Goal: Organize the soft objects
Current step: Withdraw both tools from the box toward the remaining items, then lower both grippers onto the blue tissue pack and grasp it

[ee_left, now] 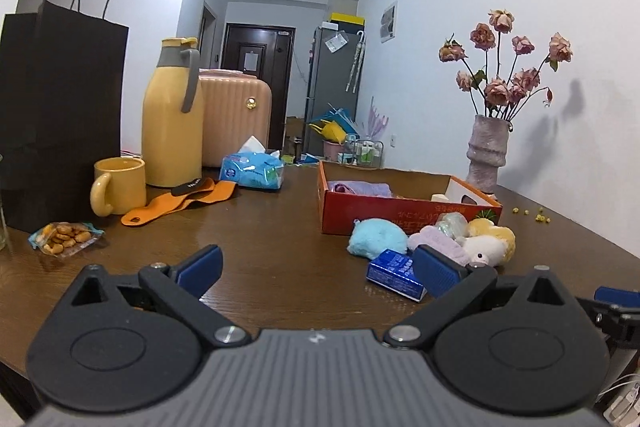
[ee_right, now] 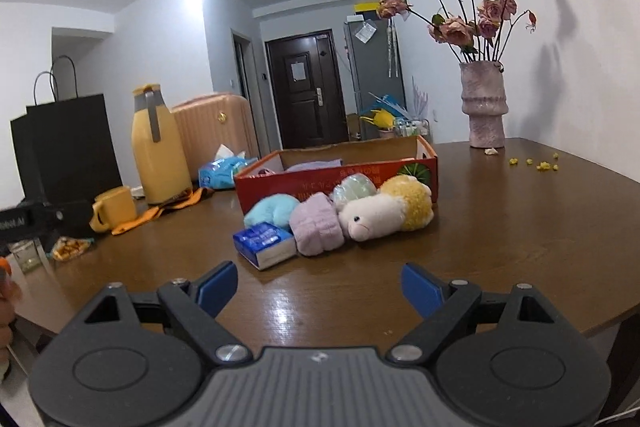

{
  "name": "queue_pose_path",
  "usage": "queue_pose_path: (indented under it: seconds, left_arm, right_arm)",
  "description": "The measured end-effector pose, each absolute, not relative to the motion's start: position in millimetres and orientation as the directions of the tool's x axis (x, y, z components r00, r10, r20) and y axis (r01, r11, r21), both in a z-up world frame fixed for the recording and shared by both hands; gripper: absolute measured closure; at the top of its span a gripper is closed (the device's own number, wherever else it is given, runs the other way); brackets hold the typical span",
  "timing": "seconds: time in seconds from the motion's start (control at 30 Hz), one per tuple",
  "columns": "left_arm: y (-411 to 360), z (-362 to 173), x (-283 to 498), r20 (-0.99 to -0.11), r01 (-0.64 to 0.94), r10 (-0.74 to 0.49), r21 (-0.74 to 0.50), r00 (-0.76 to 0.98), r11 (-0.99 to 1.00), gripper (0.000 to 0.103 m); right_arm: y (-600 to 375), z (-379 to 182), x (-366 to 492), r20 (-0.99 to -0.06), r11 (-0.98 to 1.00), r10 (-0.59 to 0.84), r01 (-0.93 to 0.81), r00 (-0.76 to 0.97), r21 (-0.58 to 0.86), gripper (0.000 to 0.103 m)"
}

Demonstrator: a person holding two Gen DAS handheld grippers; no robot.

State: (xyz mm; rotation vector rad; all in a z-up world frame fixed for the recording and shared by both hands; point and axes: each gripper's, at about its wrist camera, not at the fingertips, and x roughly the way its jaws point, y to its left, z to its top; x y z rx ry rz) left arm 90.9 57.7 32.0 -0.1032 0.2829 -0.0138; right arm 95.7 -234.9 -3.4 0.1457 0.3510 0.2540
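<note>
Currently, the left claw (ee_left: pixel 318 269) and the right claw (ee_right: pixel 320 285) both stand spread wide and empty above the near edge of the surface (ee_right: pixel 500 227). Beyond them, toward the middle, lies a cluster touching one another: a blue box (ee_right: pixel 264 243), a light blue plush (ee_right: pixel 272 209), a lilac folded cloth (ee_right: pixel 318 227) and a white-and-yellow plush animal (ee_right: pixel 384 211). Directly behind the cluster stands the red cardboard tray (ee_right: pixel 320 181), holding a purple cloth (ee_right: pixel 316 165).
</note>
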Motion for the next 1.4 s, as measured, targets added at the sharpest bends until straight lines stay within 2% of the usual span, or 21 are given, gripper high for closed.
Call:
queue_pose_path:
  seconds: [0.2, 0.33, 0.43, 0.53, 0.6, 0.67, 0.77, 0.83, 1.0, 1.07, 1.17, 1.33, 1.4]
  left_arm:
    - [51, 15, 113, -0.333, 0.032, -0.066, -0.106, 0.941, 0.994, 0.0]
    - [40, 1, 141, -0.406, 0.073, -0.107, -0.099, 0.907, 0.992, 0.001]
    - [32, -5, 159, -0.428, 0.109, -0.144, -0.104, 0.892, 0.989, 0.004]
    - [26, -4, 181, -0.442, 0.142, -0.174, -0.103, 0.88, 0.984, 0.015]
    - [24, -4, 203, -0.464, 0.171, -0.209, -0.123, 0.861, 0.978, 0.032]
    - [25, -5, 228, -0.502, 0.207, -0.26, -0.159, 0.825, 0.965, 0.04]
    - [30, -4, 267, -0.527, 0.265, -0.359, -0.247, 0.771, 0.932, 0.043]
    - [30, -5, 288, -0.547, 0.265, -0.372, -0.267, 0.75, 0.927, 0.045]
    - [35, -21, 317, -0.603, 0.25, -0.443, -0.379, 0.664, 0.891, 0.068]
    - [42, -26, 310, -0.601, 0.221, -0.456, -0.425, 0.656, 0.878, 0.071]
    - [52, -28, 288, -0.579, 0.208, -0.507, -0.504, 0.639, 0.838, 0.071]
    - [49, -24, 277, -0.562, 0.237, -0.521, -0.501, 0.643, 0.833, 0.068]
    - [51, -22, 283, -0.563, 0.202, -0.482, -0.486, 0.671, 0.85, 0.049]
  right_arm:
    - [-238, -8, 111, -0.353, 0.963, 0.247, -0.189, 0.902, 0.192, 0.016]
    - [-233, -15, 129, -0.405, 0.961, 0.257, -0.186, 0.878, 0.207, 0.021]
    - [-224, -17, 143, -0.426, 0.956, 0.279, -0.207, 0.861, 0.206, 0.022]
    - [-213, -17, 161, -0.445, 0.945, 0.316, -0.239, 0.838, 0.222, 0.036]
    - [-206, -19, 175, -0.463, 0.935, 0.346, -0.259, 0.816, 0.242, 0.044]
    - [-197, -22, 190, -0.483, 0.93, 0.361, -0.269, 0.798, 0.251, 0.053]
    - [-186, -23, 213, -0.486, 0.912, 0.399, -0.283, 0.777, 0.297, 0.059]
    - [-181, -23, 227, -0.486, 0.905, 0.411, -0.283, 0.771, 0.317, 0.061]
    - [-172, -26, 260, -0.492, 0.889, 0.436, -0.276, 0.753, 0.365, 0.068]
    - [-173, -30, 270, -0.498, 0.882, 0.444, -0.263, 0.745, 0.392, 0.075]
    - [-176, -33, 276, -0.513, 0.887, 0.437, -0.261, 0.739, 0.38, 0.08]
    - [-179, -33, 280, -0.517, 0.88, 0.455, -0.278, 0.725, 0.385, 0.081]
    - [-180, -32, 283, -0.514, 0.873, 0.465, -0.277, 0.721, 0.401, 0.081]
